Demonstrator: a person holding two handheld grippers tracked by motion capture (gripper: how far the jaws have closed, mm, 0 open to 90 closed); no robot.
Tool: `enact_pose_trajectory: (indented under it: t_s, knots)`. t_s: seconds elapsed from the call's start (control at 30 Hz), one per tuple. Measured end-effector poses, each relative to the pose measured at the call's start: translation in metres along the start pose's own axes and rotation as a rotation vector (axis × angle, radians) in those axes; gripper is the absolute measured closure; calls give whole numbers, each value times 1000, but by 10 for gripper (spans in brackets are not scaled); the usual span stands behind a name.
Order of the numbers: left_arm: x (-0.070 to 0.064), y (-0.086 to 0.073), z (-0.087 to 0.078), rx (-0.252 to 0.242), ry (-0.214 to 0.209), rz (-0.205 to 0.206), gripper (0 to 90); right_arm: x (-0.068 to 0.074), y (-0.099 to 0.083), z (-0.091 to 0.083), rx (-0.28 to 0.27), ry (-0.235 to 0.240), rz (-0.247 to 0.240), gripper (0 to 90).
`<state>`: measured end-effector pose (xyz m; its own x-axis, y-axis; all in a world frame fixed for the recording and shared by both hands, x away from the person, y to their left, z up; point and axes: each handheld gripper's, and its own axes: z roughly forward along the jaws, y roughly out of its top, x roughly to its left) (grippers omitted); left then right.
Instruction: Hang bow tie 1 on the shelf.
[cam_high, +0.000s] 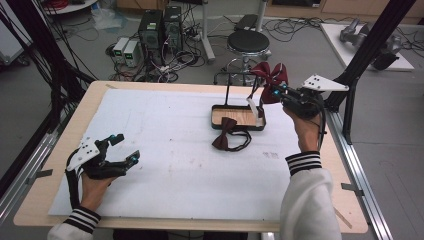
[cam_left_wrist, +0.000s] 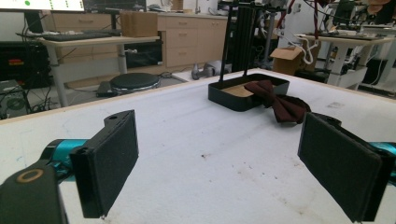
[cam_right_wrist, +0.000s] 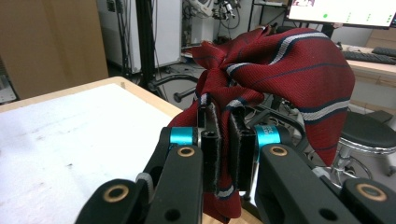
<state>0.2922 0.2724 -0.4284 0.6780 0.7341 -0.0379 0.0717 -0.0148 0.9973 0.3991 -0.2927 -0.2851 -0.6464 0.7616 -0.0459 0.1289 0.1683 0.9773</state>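
While I log this moment, entries run as follows.

Right hand-held gripper (cam_high: 283, 90): clenched on the red striped bow tie (cam_high: 270, 80), pads pinching the fabric near its knot; raised off the counter (cam_high: 165, 145).

Red striped bow tie: bunched above and ahead of my right jaws in the right gripper view (cam_right_wrist: 280, 74), its wings spreading across the jaw line, a tail hanging below the pads.

Black tray (cam_high: 238, 117): low, wood-lined, lying ahead of and below my right hand-held gripper, toward my left side; thin upright rods rise from it.

Governing relation: I judge the tray to be the destination; the held tie sits just past its right end and higher, so the move runs leftward and down.

Dark brown bow tie (cam_high: 228, 137): resting against the tray's near rim, half on the counter, strap looped beside it; also seen past my left jaws (cam_left_wrist: 280, 100).

Obstruction: the upright rods and a pale strap (cam_high: 256, 109) at the tray's right end stand between the held tie and the tray floor.

Left hand-held gripper (cam_high: 125, 148): released, jaws spread wide, resting low on the counter, well apart from the tray; the right hand is much nearer.
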Motion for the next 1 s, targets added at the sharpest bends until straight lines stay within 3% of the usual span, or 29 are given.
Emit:
enact_pose_trajectory:
  t_s: [0.67, 1.0]
  knots:
    - [-3, -18, -4, -9, 3, -11, 128, -34, -11, 7, 33, -88, 36, 851]
    - [-6, -25, -6, -32, 28, -14, 129, -46, -21, 10, 59, -119, 70, 851]
